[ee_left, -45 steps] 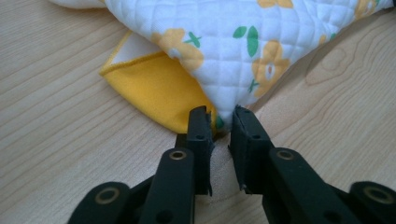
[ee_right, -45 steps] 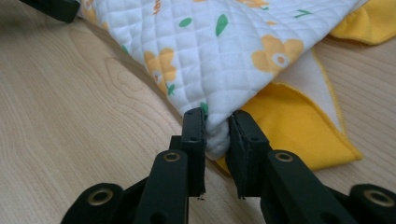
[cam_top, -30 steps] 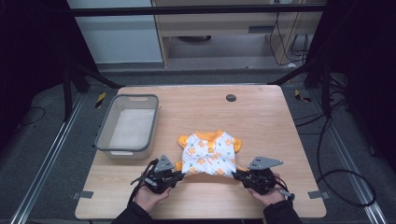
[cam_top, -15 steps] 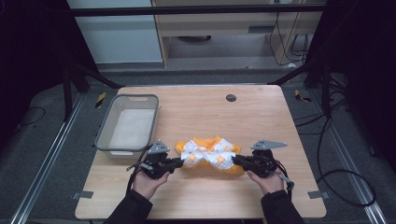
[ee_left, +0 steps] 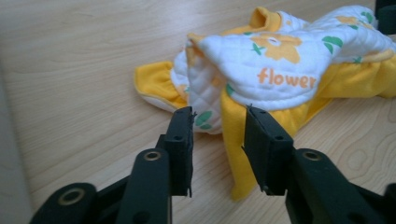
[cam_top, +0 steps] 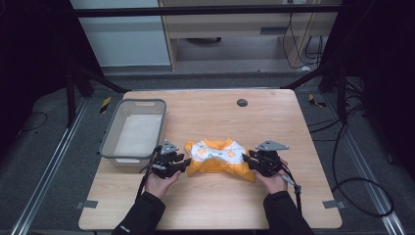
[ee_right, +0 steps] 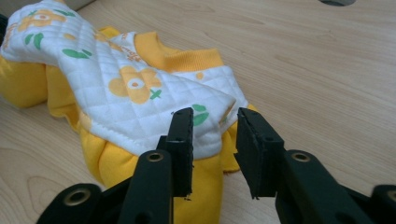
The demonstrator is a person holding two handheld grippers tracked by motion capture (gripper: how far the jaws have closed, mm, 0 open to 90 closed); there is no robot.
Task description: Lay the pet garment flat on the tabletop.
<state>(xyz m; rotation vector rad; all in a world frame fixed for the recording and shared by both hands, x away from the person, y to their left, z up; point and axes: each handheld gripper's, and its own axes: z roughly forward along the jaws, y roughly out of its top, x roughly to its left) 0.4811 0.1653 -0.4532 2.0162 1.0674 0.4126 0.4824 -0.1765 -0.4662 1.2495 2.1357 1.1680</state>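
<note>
— Two grippers, one small garment [cam_top: 218,156]. Where does it lie?

— Low in the high view, centre of the frame, on the wooden table [cam_top: 210,117]. It is folded over on itself: the white quilted panel with orange flowers lies on top, the yellow hem bunched beneath.

— And the left gripper [cam_top: 182,164]?

— At the garment's left end. Its jaws have just been opening. In the left gripper view they stand apart, the yellow fabric lying beyond and partly between them, and neither pad presses on it.

— The right gripper [cam_top: 248,162]?

— The same at the right end: jaws just opened, cloth in front of the gap and a little inside it, nothing pinched.

— So how far along is the work?

— One fold looks done and let go. The result is loose and lumpy, so I judge some squaring up or another fold remains.

— Anything else on the table?

— A grey basket [cam_top: 111,138] sits at the left of the high view, just beside the left hand [cam_top: 159,181]. It holds no clothing, so putting the garment in there may well be the last step.
</note>
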